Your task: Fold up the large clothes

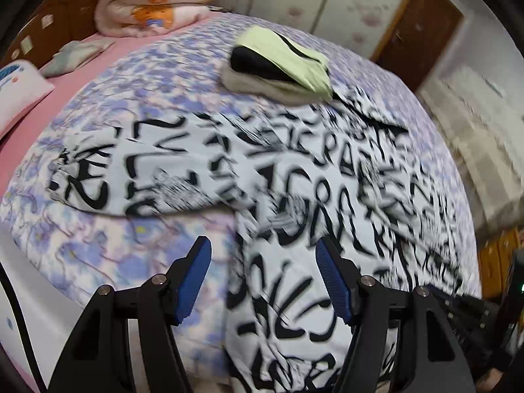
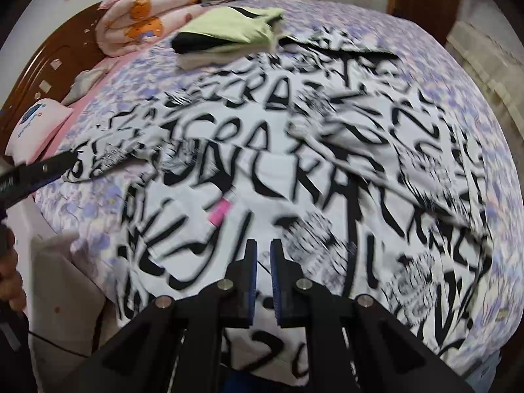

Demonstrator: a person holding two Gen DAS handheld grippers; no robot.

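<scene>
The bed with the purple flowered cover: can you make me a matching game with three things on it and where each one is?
Things:
1. white shirt with black lettering
2. rolled pink quilt with orange bears
3. pale green and black folded clothes

Places:
A. by the wooden headboard
B. spread across the middle
C. stacked at the shirt's far edge

Pairs: 1-B, 2-A, 3-C

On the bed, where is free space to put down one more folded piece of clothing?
Bare floral bedspread lies between the pink rolled quilt and the folded pile, and also below the shirt's sleeve. The black-and-white printed shirt crowds the middle and right.
</scene>
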